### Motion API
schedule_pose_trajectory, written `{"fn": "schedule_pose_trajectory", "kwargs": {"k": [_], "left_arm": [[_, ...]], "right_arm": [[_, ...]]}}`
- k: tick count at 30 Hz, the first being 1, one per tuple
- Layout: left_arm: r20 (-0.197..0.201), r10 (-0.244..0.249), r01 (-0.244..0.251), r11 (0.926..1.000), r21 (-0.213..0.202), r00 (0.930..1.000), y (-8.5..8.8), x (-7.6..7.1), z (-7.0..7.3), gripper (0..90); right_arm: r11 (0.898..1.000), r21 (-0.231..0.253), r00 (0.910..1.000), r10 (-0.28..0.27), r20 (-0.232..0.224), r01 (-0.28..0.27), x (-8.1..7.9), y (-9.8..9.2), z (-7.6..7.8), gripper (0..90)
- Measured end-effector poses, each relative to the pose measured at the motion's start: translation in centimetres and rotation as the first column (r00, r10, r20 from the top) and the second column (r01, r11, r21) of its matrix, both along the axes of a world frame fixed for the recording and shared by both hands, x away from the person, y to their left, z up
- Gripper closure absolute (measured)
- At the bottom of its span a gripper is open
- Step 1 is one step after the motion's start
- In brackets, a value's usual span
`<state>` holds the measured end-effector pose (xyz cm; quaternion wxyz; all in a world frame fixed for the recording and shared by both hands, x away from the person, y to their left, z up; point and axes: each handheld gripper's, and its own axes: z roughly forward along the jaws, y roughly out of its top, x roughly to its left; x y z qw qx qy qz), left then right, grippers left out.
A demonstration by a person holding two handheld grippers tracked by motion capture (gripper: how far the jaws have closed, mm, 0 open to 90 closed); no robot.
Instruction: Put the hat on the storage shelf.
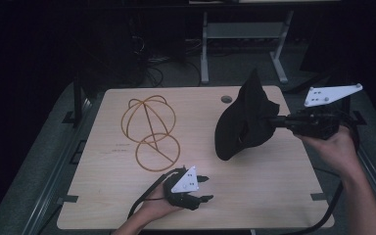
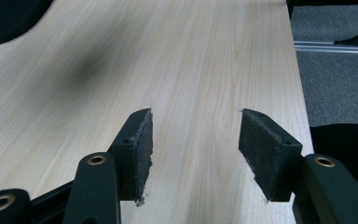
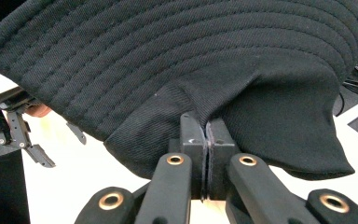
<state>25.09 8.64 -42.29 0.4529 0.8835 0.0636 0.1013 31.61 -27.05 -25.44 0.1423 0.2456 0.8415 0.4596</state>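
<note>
The right gripper (image 1: 277, 120) pinches a black hat (image 1: 245, 120) above the table (image 1: 274, 196); the left gripper (image 1: 206, 188) rests wide open, empty. With such a thin pinch, the fabric could slip free.

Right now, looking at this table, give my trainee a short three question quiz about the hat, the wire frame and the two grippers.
1. True or false: the right gripper is shut on the black hat.
2. What is between the pads of the left gripper?
A) the hat's brim
B) nothing but bare table
C) the wire frame
3. Fill in: the wire frame lies on the ___ half of the table in the high view.

Key:
1. True. Its pads pinch a fold of the fabric.
2. B. Its pads stand apart over bare wood.
3. Left. The hat hangs over the right half.
</note>
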Motion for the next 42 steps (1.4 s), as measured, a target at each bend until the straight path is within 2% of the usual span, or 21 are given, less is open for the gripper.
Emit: {"fn": "schedule_pose_trajectory", "kwargs": {"k": [3, 7, 11, 22, 32, 42], "left_arm": [[-0.006, 0.007, -0.007, 0.9999, -0.01, 1.0, 0.3, 0.0, -0.1, 43.3], [-0.016, 0.016, -0.016, 0.9998, -0.013, 0.9997, 0.5, 0.0, -0.2, 42.8], [-0.009, 0.014, -0.014, 0.9999, -0.005, 0.9999, 0.7, 0.0, -0.2, 42.7], [-0.015, 0.022, -0.023, 0.9991, -0.035, 0.9996, 1.0, 0.1, -0.2, 41.7], [-0.012, 0.017, -0.017, 0.9996, -0.022, 0.9998, 0.8, 0.1, -0.5, 41.1], [-0.013, 0.019, -0.019, 0.9997, -0.015, 0.9997, 1.0, 0.2, -0.6, 40.7]], "right_arm": [[1.0, -0.019, 0.9999, 0.012, 0.004, -0.012, 0.5, 0.9, 1.1, 88.8], [0.999, -0.026, 0.9998, 0.02, 0.007, -0.02, 0.9, 1.4, 1.7, 88.8], [0.998, -0.053, 0.9991, 0.038, 0.021, -0.037, 1.3, 2.4, 2.8, 88.8], [0.991, -0.105, 0.9955, 0.089, 0.032, -0.085, 2.2, 5.9, 5.8, 88.8], [0.983, -0.131, 0.9902, 0.135, 0.035, -0.129, 3.3, 9.7, 8.4, 88.8], [0.974, -0.16, 0.9857, 0.166, 0.029, -0.159, 4.6, 12.8, 9.4, 88.7]]}}
